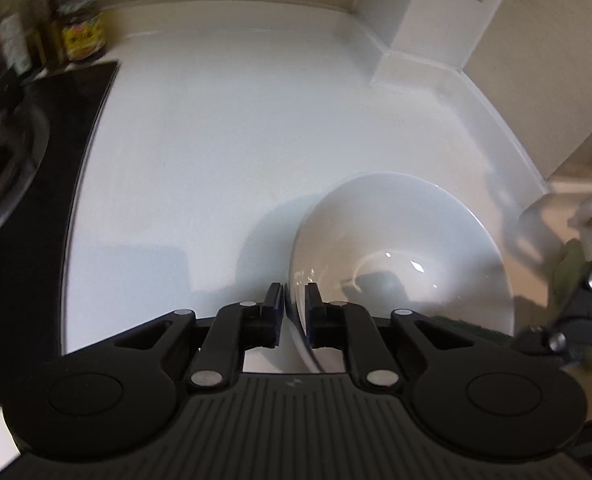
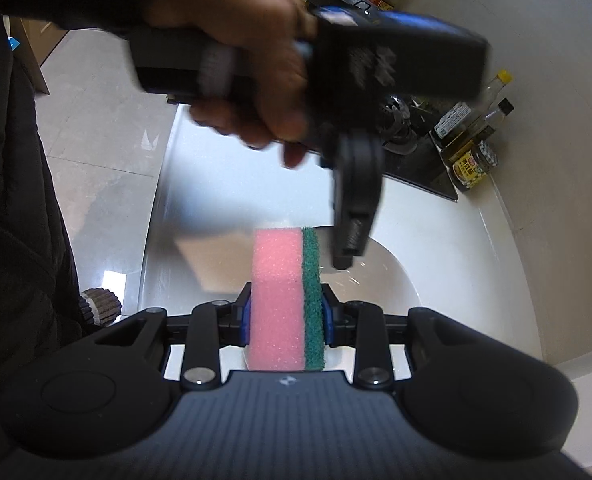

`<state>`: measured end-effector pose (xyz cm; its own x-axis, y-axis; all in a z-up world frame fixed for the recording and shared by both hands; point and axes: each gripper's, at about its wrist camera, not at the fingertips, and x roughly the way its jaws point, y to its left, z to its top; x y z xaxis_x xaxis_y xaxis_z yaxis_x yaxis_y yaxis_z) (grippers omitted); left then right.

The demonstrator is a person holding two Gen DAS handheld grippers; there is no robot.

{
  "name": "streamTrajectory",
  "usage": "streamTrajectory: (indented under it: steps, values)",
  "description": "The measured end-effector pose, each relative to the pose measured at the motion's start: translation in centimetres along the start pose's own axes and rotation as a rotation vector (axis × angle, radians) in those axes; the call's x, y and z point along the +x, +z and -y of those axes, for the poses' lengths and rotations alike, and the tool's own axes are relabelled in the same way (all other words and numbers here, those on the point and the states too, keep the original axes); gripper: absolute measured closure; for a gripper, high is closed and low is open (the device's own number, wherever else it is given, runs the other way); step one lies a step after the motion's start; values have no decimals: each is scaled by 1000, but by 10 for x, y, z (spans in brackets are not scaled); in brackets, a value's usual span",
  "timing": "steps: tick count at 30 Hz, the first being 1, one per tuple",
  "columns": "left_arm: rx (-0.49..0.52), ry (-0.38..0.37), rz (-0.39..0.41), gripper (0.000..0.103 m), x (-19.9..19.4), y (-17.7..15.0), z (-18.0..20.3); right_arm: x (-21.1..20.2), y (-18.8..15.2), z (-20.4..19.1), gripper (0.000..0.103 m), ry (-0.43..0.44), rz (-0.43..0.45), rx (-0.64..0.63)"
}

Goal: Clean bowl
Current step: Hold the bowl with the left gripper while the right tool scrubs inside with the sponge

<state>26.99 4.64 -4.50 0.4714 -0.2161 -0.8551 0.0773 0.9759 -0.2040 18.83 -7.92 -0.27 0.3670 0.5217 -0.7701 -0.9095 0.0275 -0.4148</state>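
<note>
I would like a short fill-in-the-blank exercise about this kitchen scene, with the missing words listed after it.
1. The left gripper is shut on the rim of a white ____.
2. The right gripper holds a sponge that is pink on one side and ____ on the other.
3. The bowl sits on a ____ counter.
4. The jar near the stove has a ____ label.

Missing words: bowl; green; white; yellow
</note>
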Motion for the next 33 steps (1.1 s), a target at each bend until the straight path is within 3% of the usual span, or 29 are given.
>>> streamTrajectory:
  steps: [2,3,7,13,21,28,31,33]
  values:
    - [12,7,-7,85,3,1,1,1,1,-1,76,-7,1,-7]
    - [20,10,-11,91,4,2,2,1,1,-2,76,-10,1,-14]
    - [141,38,-32,94,12,13,14,3,3,-3,75,-13,-9,-34]
    - [210,-9,-78,95,27,36,20,13,3,8,75,-25,-37,-48]
    - [36,31,4,90,2,0,10,15,4,12,76,-21,-34,-36]
    - [225,30,-53,95,17,30,18,16,10,6,75,-24,-52,-79]
    - [217,-6,-57,95,23,39,17,17,11,7,75,-29,-63,-91]
    - [183,16,-46,94,20,34,17,18,10,9,75,-24,-59,-82]
